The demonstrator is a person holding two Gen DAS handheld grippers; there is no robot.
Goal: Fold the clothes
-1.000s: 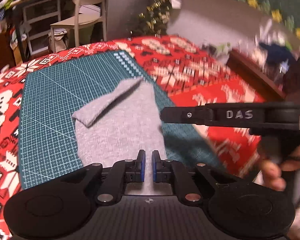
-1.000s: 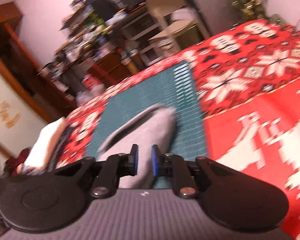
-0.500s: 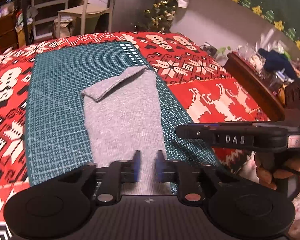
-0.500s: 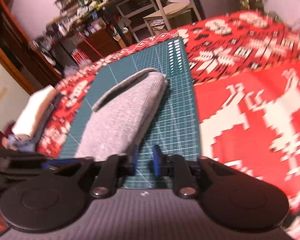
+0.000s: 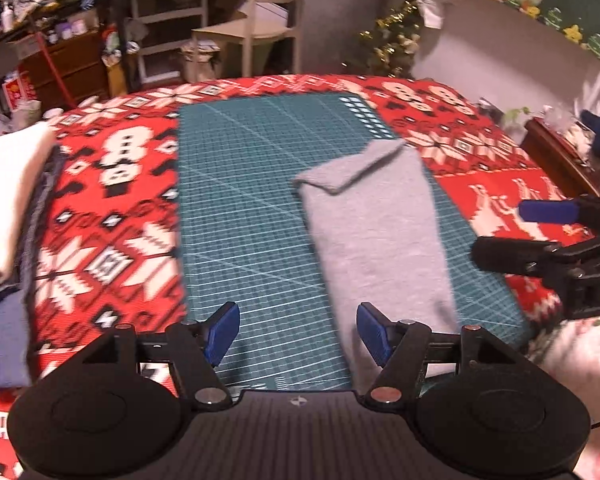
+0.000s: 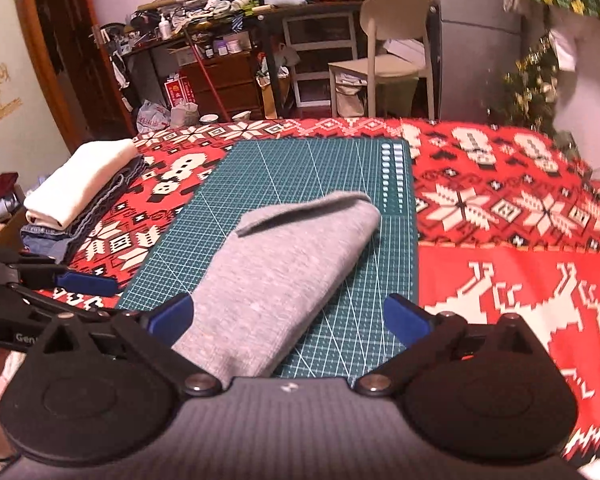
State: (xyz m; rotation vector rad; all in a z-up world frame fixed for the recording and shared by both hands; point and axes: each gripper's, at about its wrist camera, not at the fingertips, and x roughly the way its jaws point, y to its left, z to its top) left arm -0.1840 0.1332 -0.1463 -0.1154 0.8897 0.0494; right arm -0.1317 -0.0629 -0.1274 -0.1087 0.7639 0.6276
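A grey garment (image 5: 374, 224) (image 6: 284, 268) lies folded into a long strip on the green cutting mat (image 5: 244, 200) (image 6: 300, 168), its far end turned over as a flap. My left gripper (image 5: 298, 334) hovers above the strip's near end, jaws opening, nothing between them. My right gripper (image 6: 288, 314) is open wide and still opening, above the strip's near right side, its pads clear of the cloth. Each gripper shows at the edge of the other's view: the right gripper (image 5: 512, 236), the left gripper (image 6: 80, 294).
A stack of folded clothes (image 5: 8, 208) (image 6: 80, 184), white on top, sits at the left on the red patterned tablecloth (image 5: 112, 208) (image 6: 512, 216). Beyond the table stand a beige chair (image 6: 392, 44) and cluttered shelves. A wooden ledge (image 5: 556, 156) borders the right.
Both grippers went from shut to open and drew back and up from the grey garment's near end. The garment now lies flat and let go on the mat.
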